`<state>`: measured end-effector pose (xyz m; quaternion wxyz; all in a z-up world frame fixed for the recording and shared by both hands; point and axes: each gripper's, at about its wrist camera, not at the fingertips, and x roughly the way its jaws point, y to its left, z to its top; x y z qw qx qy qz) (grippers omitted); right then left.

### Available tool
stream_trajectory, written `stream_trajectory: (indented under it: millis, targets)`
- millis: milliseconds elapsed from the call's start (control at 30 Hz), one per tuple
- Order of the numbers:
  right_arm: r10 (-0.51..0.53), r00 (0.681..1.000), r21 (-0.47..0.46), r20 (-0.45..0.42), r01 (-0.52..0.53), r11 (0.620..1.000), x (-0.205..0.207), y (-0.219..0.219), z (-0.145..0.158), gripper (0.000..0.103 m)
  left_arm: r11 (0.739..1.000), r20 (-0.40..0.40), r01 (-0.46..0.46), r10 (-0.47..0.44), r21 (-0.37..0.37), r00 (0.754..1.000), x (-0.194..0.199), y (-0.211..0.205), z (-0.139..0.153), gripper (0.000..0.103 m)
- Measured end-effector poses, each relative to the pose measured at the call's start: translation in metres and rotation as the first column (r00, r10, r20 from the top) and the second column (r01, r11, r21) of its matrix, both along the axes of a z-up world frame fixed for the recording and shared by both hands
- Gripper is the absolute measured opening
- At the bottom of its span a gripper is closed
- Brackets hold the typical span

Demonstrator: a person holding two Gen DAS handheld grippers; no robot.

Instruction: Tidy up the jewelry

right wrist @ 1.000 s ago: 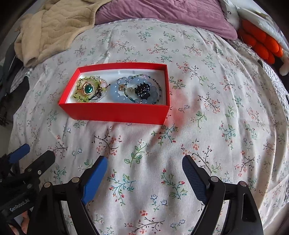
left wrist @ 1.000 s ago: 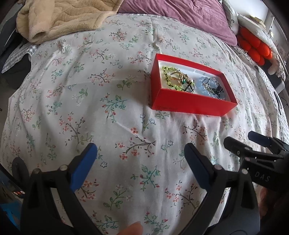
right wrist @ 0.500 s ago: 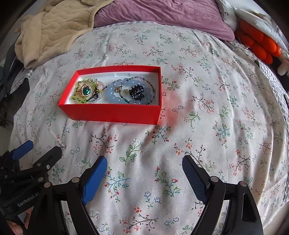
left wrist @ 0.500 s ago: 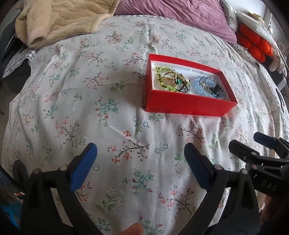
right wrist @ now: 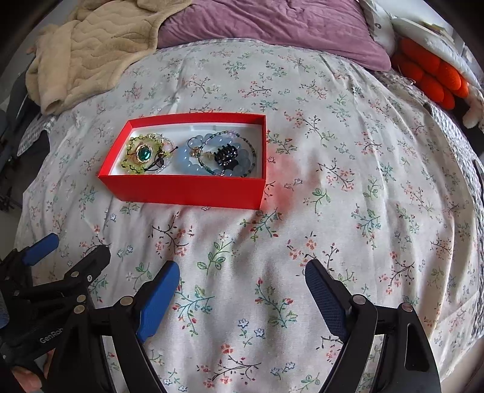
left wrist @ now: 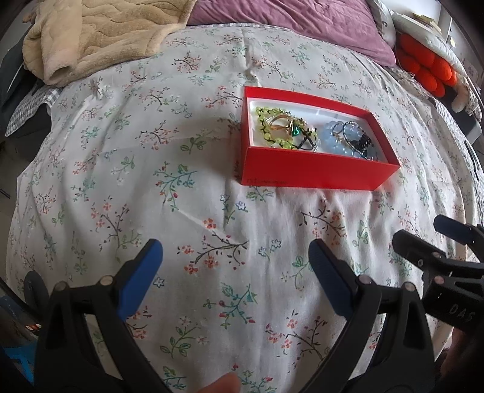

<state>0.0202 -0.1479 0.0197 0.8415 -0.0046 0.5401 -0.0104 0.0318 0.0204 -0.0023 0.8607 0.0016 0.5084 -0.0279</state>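
A red open box (left wrist: 311, 173) (right wrist: 187, 190) sits on the floral bedsheet. Inside lie a yellow-green bead bracelet with a green-stone ring (left wrist: 295, 130) (right wrist: 142, 154), pale blue bead bracelets (left wrist: 338, 139) (right wrist: 193, 157) and a black hair claw (right wrist: 227, 154). My left gripper (left wrist: 234, 266) is open and empty, low over the sheet, well short of the box. My right gripper (right wrist: 242, 287) is open and empty, also in front of the box; it shows at the right edge of the left wrist view (left wrist: 423, 238).
A beige blanket (right wrist: 90, 54) lies at the far left, a purple pillow (right wrist: 266, 21) at the back, and an orange and white plush (right wrist: 429, 75) at the far right. The sheet (right wrist: 348, 181) spreads to the right of the box.
Both grippers have drawn back a little from the box and stayed open. The box and jewelry have not moved.
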Motion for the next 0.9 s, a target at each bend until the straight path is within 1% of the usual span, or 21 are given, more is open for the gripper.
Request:
stream_trajectory:
  millis: [567,900]
  targets:
    - [0.005,1.0,-0.007,0.002,-0.005,1.0,0.0016,0.0026,-0.0006,0.086,1.0,-0.003,0.01,-0.01,0.009,1.0,-0.0004,-0.0034,-0.0017,0.097]
    - [0.009,1.0,-0.016,-0.005,-0.009,1.0,0.0028,0.0036,-0.0047,0.086,1.0,0.006,0.008,-0.008,0.012,1.0,-0.0012,-0.0029,0.0021,0.097]
